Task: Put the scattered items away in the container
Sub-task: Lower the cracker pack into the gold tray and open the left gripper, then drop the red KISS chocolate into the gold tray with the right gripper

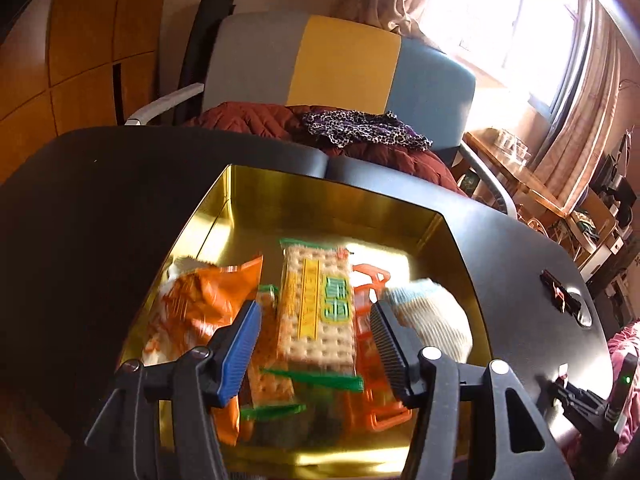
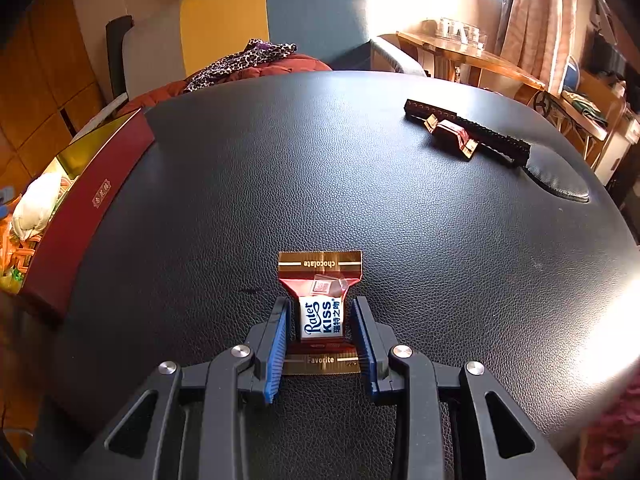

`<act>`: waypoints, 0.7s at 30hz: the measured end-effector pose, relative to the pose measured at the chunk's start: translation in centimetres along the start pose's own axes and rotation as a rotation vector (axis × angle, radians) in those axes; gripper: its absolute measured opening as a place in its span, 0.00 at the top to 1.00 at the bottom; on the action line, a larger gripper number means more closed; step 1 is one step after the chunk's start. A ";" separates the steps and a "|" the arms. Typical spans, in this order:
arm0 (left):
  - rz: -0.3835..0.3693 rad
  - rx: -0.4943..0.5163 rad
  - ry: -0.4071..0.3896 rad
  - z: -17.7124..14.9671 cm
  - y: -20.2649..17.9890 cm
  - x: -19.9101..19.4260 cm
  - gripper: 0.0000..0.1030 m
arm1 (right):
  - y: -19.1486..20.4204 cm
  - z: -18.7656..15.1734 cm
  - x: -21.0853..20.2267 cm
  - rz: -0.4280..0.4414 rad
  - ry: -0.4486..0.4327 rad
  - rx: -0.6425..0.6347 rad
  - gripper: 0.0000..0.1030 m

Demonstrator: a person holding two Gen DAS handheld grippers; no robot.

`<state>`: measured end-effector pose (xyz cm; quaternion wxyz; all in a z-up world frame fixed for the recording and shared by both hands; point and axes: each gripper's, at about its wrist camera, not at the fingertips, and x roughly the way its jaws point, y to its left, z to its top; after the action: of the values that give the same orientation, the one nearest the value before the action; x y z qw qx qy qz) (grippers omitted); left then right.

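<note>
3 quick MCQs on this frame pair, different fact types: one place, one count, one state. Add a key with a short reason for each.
1. Where is the cracker packet?
A. inside the gold-lined box
B. on the black table
C. on the chair

2. How many wrapped chocolates are on the table?
A. one
B. two
C. four

3. How does the right gripper stand to the near chocolate?
A. far from it
B. lifting it high
C. its fingers on either side of it, on the table

Key: 1 A, the packet lies among other snacks between the box's gold walls. 2 B, the near one and another beside a black strip. 3 C, a blue pad flanks each side, the wrapper flat on the table.
</note>
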<state>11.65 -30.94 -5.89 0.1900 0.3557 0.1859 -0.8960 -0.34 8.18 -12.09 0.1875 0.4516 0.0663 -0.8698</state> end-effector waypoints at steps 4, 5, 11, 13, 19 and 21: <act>0.016 0.031 0.001 -2.1 -0.3 -1.4 0.44 | 0.1 -0.1 -0.1 -0.008 -0.010 -0.004 0.69; 0.021 0.035 0.002 -2.6 -0.3 -1.7 0.44 | 0.2 -0.2 -0.1 -0.008 -0.013 -0.005 0.69; 0.010 0.040 0.058 -4.8 -0.3 -1.9 0.42 | 0.3 -0.4 -0.2 -0.018 -0.032 -0.009 0.69; 0.010 0.039 0.065 -5.1 -0.3 -1.8 0.42 | 0.4 -0.3 -0.2 -0.025 -0.032 -0.011 0.69; -0.002 0.033 0.063 -5.4 -0.2 -2.2 0.42 | 1.9 0.4 -0.3 -0.056 -0.019 -0.026 0.76; -0.004 0.037 0.060 -5.5 -0.3 -2.3 0.42 | 2.8 0.8 -0.3 -0.030 -0.013 -0.037 0.76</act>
<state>16.16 -27.62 -7.90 0.1762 0.3855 0.1757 -0.8885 0.29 5.42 -11.17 0.1831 0.4412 0.0881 -0.8741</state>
